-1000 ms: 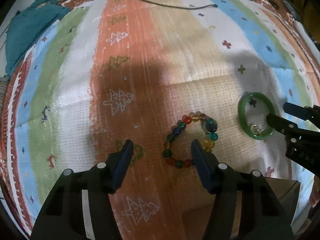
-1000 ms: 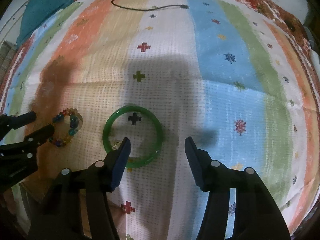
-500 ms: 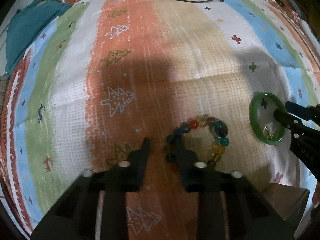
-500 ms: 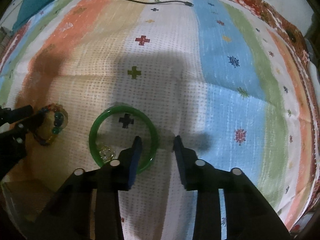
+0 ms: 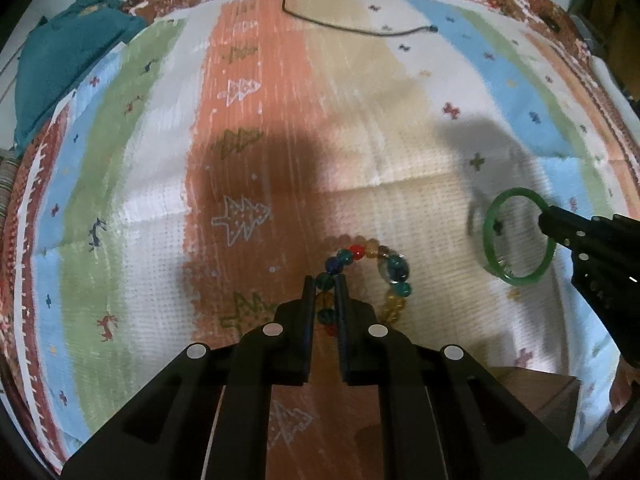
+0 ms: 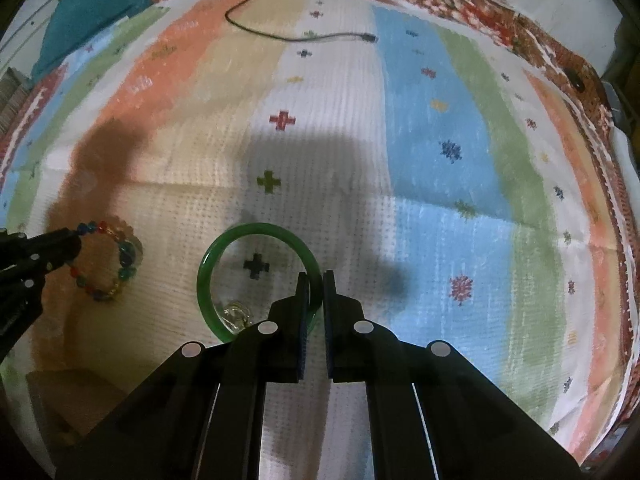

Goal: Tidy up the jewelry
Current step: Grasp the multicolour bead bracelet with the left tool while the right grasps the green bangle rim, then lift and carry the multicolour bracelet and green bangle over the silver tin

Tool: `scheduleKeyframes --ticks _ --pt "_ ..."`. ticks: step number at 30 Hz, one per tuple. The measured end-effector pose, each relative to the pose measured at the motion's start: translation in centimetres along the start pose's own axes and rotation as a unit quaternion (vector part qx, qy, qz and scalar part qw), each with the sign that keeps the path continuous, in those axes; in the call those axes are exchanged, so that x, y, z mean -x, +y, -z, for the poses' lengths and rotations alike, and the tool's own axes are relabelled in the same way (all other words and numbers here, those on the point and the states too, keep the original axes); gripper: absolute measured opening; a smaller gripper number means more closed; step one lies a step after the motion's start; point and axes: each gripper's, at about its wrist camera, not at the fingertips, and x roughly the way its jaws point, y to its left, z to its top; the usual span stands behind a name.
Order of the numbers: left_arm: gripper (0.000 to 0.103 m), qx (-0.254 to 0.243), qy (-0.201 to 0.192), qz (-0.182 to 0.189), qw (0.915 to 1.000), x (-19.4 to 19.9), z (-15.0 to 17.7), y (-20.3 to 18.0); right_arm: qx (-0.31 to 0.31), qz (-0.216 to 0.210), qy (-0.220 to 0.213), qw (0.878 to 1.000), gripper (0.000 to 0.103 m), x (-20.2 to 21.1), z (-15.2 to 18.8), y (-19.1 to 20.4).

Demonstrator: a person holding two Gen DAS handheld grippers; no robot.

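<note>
A striped woven blanket [image 6: 420,128] with small tree and cross motifs covers the whole surface. A crumpled teal cloth [image 5: 68,52] sits at its far left corner, and a thin black cable [image 6: 296,36] trails along its far edge. At the blanket's near edge, left of centre, lies the corner of a brown box [image 5: 536,396]. Just beyond it, the right gripper [image 6: 316,280] pinches the near right rim of a green bangle [image 6: 256,232], which appears tilted up off the blanket; a small clear ring [image 6: 236,314] lies inside it. Beside it to the left, the left gripper [image 5: 324,284] has its jaws pressed onto the near left beads of a multicoloured bead bracelet [image 5: 396,268]. The lift should probably be slow and straight, keeping both grips firm so the smooth bangle does not slip and the bracelet does not swing.
</note>
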Motion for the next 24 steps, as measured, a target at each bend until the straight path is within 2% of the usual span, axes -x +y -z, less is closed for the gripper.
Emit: scheduleKeyframes --ticks 11,24 --pt "0.009 -0.001 -0.039 0.024 0.999 3.5 -0.5 -0.9 -0.011 -0.008 -0.018 1.0 0.008 2.1 0.2 -0.5" --pt "0.009 -0.001 -0.064 0.028 0.9975 6.4 0.9 -1.3 -0.018 -0.03 -0.039 0.999 0.008 5.1 1.4 0.0"
